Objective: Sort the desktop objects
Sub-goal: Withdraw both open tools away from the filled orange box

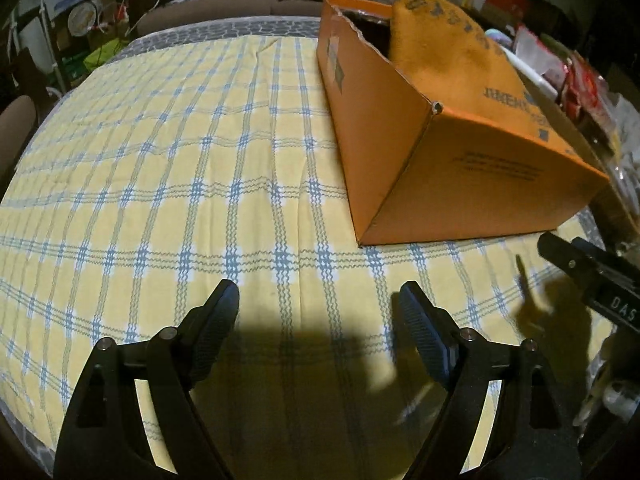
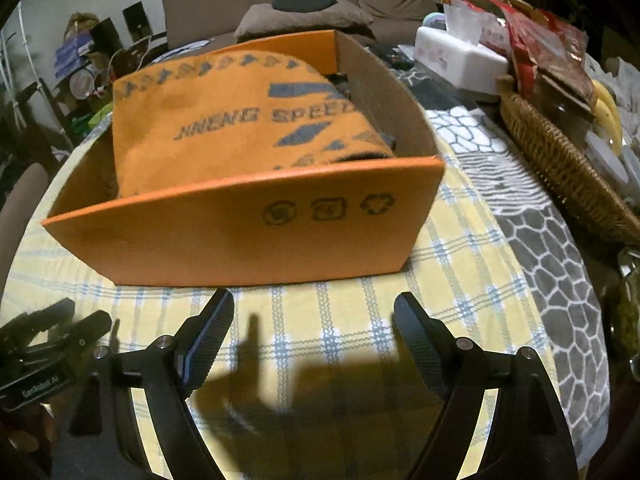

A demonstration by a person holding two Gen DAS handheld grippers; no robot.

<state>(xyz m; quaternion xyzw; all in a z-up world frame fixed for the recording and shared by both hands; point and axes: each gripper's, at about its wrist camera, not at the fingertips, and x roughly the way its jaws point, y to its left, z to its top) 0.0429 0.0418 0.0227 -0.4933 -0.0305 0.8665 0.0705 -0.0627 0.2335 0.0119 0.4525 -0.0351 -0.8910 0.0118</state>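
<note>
Both grippers are built alike: the left gripper point(image 1: 318, 296) and right gripper point(image 2: 314, 306) are made of matte black plastic, with two curved arms each. Silver round pins point(image 1: 167, 333) are set at the pivots. Finger pads point(image 1: 420, 322) are ribbed, with a blue edge strip point(image 2: 200, 346). White lettering point(image 1: 622, 306) is printed on the housings.

**Print on the cloth, the box and the grippers**

The orange cloth point(image 2: 224, 120) reads "JINENG SPEE", the rest hidden. The orange box point(image 2: 248, 232) bears three round symbols, the last a recycling sign; small print on its side is illegible. The left gripper point(image 2: 36, 390) reads "GenRobot.AI"; the right gripper point(image 1: 616, 304) shows "DAS".
</note>
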